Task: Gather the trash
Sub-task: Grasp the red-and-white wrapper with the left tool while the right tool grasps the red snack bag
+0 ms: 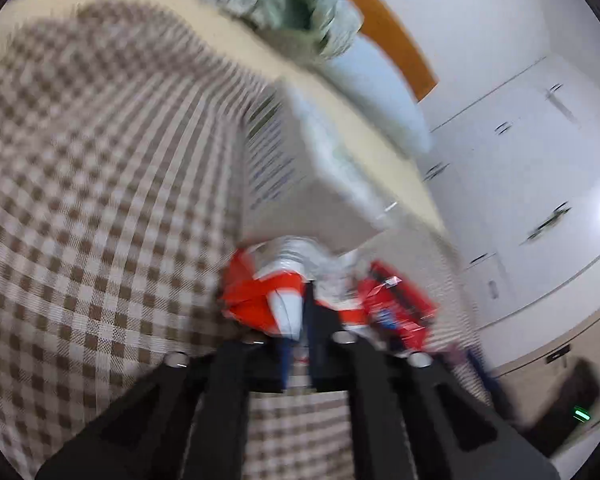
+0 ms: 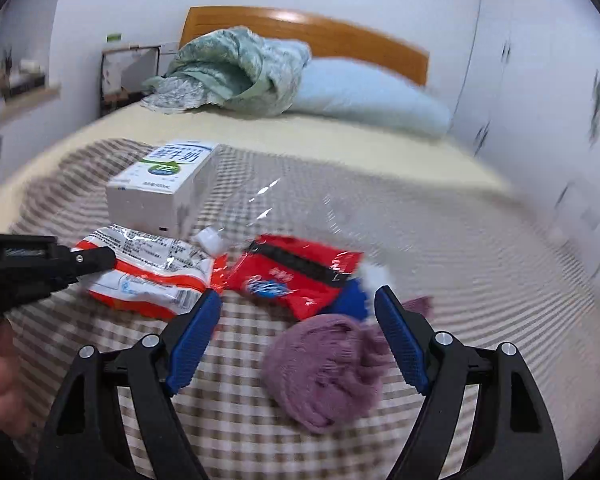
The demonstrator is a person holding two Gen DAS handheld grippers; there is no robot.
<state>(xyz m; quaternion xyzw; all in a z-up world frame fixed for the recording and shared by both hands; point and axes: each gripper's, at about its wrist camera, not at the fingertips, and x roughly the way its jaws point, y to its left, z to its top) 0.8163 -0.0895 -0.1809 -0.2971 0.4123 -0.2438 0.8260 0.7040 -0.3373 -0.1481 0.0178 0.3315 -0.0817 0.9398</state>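
Note:
An orange-and-white snack wrapper (image 1: 260,300) (image 2: 152,276) lies on the checked bedspread (image 2: 260,400). My left gripper (image 1: 306,308) (image 2: 98,259) is shut on the wrapper's left end. Beside the wrapper lies a red packet (image 1: 396,308) (image 2: 296,276), with a white milk carton (image 1: 300,168) (image 2: 168,184) behind them. My right gripper (image 2: 298,320) stands open just short of the red packet, its blue pads (image 2: 196,336) apart. A purple knitted cloth (image 2: 324,372) lies between its fingers without touching them. A clear plastic film (image 2: 276,208) glints behind the red packet.
A blue item (image 2: 350,298) peeks from under the red packet. At the head of the bed are a green quilt (image 2: 236,76), a pale blue pillow (image 2: 364,100) and a wooden headboard (image 2: 340,40). White wardrobe doors (image 2: 540,100) stand on the right. A person's hand (image 2: 0,392) shows at lower left.

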